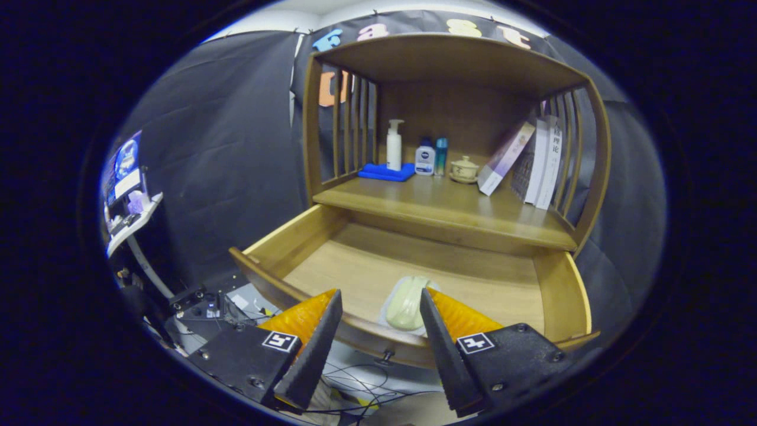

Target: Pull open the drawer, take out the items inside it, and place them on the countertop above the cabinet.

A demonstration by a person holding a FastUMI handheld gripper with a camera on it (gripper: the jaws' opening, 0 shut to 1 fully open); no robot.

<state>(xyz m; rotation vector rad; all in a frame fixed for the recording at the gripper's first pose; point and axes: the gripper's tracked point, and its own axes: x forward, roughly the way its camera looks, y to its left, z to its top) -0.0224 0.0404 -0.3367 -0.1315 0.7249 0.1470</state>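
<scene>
A: Status check, nearest first. We see the gripper (381,322) with its fingers spread apart, holding nothing, poised over the front rail of the drawer (331,248).

B: Confirmed. The drawer stands pulled out, so we judge step one complete. Contents?

A: One pale green item (407,303) in a clear wrapper lies on the drawer floor just behind the front rail, between the fingers and nearer the right one. We cannot tell what it is. The rest of the drawer floor looks bare.

B: Then removal and placement remain. Destination?

A: Beyond the drawer, the table (437,207) of the cabinet. At its rear stand a blue cloth (387,172) with a pump bottle (394,145) on it, two small bottles (432,157), a lidded cup (464,170) and leaning books (535,163). The front part is free.
</scene>
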